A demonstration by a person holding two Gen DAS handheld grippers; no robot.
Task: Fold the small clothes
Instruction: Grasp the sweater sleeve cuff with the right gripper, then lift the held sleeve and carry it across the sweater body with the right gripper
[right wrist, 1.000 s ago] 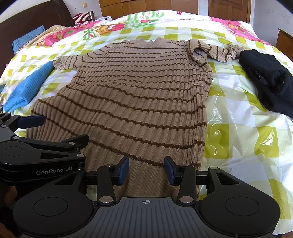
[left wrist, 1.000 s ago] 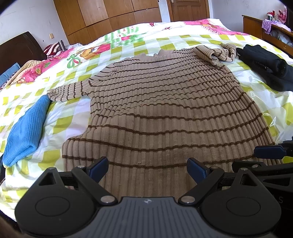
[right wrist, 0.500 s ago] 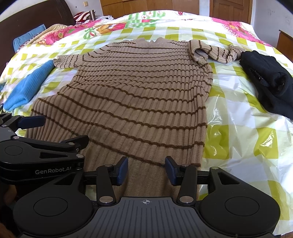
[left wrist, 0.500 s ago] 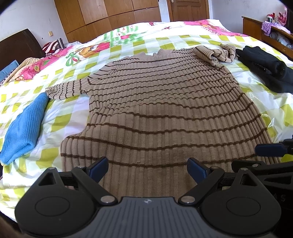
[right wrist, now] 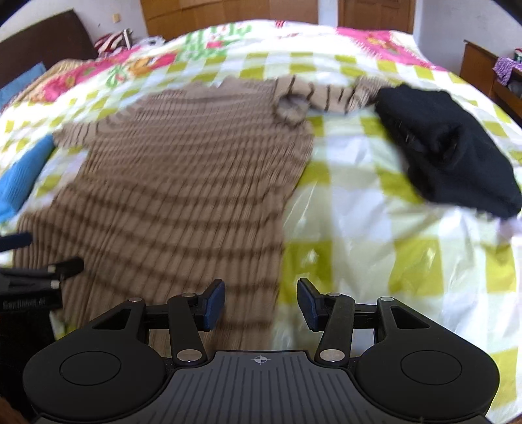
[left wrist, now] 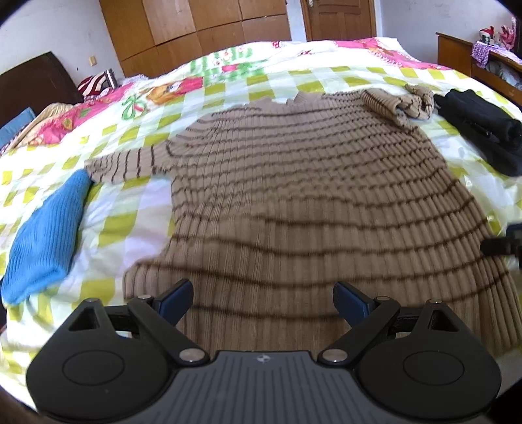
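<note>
Striped sweater [left wrist: 310,208] under spread claw [left wrist: 262,301]

A: State the material of the sweater [left wrist: 303,202].
B: Ribbed knit cloth, tan with dark stripes, matt.
A: The bed cover [right wrist: 375,234]?
B: Smooth, glossy sheet, plastic-like, checked.
A: Adjacent items?
B: Blue garment [left wrist: 45,234]: ribbed knit, matt. Black garment [right wrist: 450,146]: soft matt cloth. Wardrobe [left wrist: 195,26]: wood, satin finish.

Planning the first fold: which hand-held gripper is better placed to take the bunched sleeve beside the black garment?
Right hand-held gripper, probably: open, over the brown striped ribbed sweater's edge on the bunched sleeve's side. The left sits mid-hem.
</note>
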